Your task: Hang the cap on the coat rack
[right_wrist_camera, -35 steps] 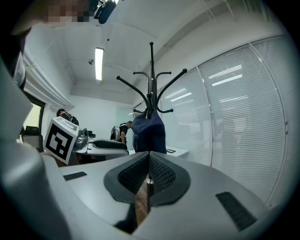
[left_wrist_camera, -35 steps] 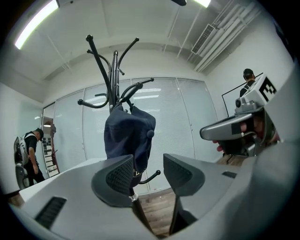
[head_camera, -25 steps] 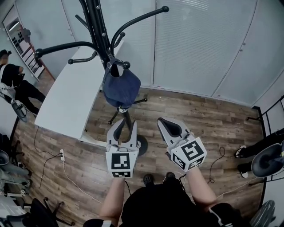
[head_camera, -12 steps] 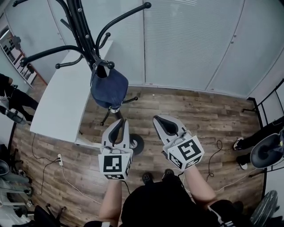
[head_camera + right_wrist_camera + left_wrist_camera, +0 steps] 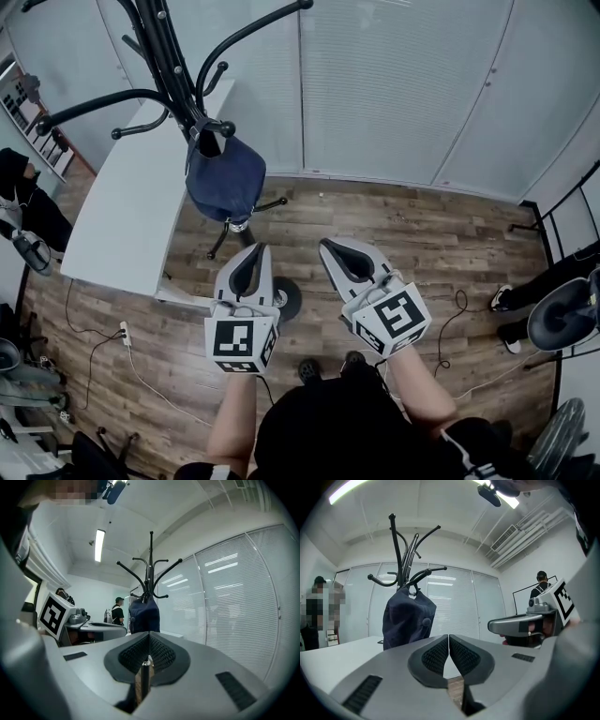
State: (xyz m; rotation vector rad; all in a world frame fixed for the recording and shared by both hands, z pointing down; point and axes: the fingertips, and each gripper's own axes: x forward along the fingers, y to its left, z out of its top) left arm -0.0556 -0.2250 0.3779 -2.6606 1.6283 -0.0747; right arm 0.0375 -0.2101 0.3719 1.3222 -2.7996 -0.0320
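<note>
Both tongs are closed and empty: the left tongs (image 5: 253, 253) and right tongs (image 5: 333, 251) sit side by side above the wooden floor (image 5: 450, 244). The dark blue cap (image 5: 225, 178) hangs on the black coat rack (image 5: 167, 66) beside the white counter (image 5: 131, 216), well apart from either pair.

Wood-plank floor (image 5: 422, 234) under the black coat rack (image 5: 169, 66), with a white counter (image 5: 131, 206) standing just left of the rack. Dark blue cap (image 5: 225, 178) hung on one of the rack's low hooks. White power strip (image 5: 123, 331) flat on the floor, left of the rack's foot and past the counter's near edge.
</note>
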